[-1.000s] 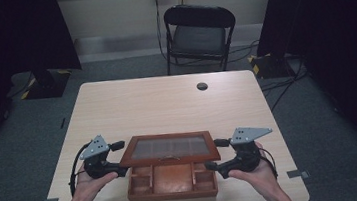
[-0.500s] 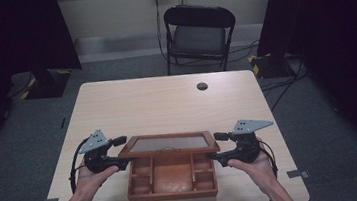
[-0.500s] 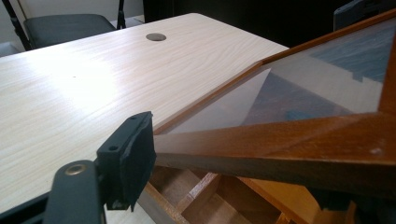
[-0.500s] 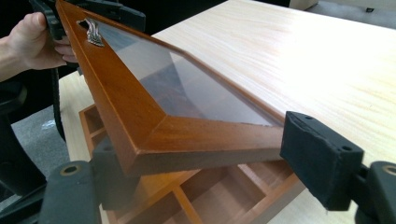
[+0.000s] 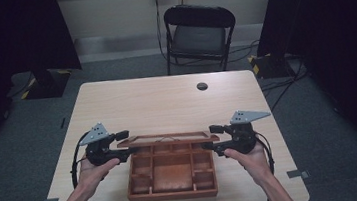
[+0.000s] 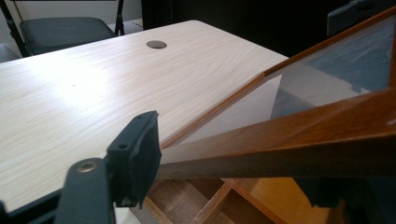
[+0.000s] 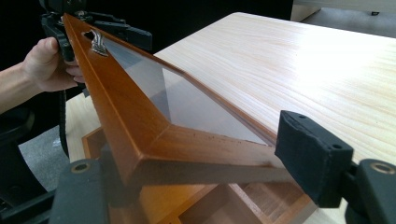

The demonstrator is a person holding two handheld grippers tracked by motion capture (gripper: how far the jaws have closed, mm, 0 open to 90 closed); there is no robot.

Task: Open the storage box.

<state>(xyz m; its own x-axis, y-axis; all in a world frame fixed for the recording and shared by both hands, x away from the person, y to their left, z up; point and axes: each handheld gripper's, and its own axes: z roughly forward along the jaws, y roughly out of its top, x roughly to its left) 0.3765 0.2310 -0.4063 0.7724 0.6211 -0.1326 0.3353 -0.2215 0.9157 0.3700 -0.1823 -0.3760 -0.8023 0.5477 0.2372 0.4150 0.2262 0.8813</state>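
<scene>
A brown wooden box (image 5: 172, 176) with several compartments sits at the table's near edge. Its glass-paned lid (image 5: 170, 138) is tilted up from the far side. My left gripper (image 5: 123, 143) clamps the lid's left end and my right gripper (image 5: 213, 137) its right end. Both pairs of jaws have just been closing with the lid frame between them. In the left gripper view, a pad (image 6: 135, 156) presses the lid (image 6: 289, 135). In the right gripper view, a pad (image 7: 310, 156) meets the lid (image 7: 154, 135), and a metal latch (image 7: 96, 43) shows near the far hand.
The light wooden table (image 5: 166, 101) has a round cable hole (image 5: 202, 86) near its far edge. A black folding chair (image 5: 199, 33) stands behind the table. Dark curtains flank the room, and cables lie on the grey floor at the right.
The lid's front edge has swung up, so the lid now looks almost edge-on from above and more of the compartments show. Both grippers rose with it.
</scene>
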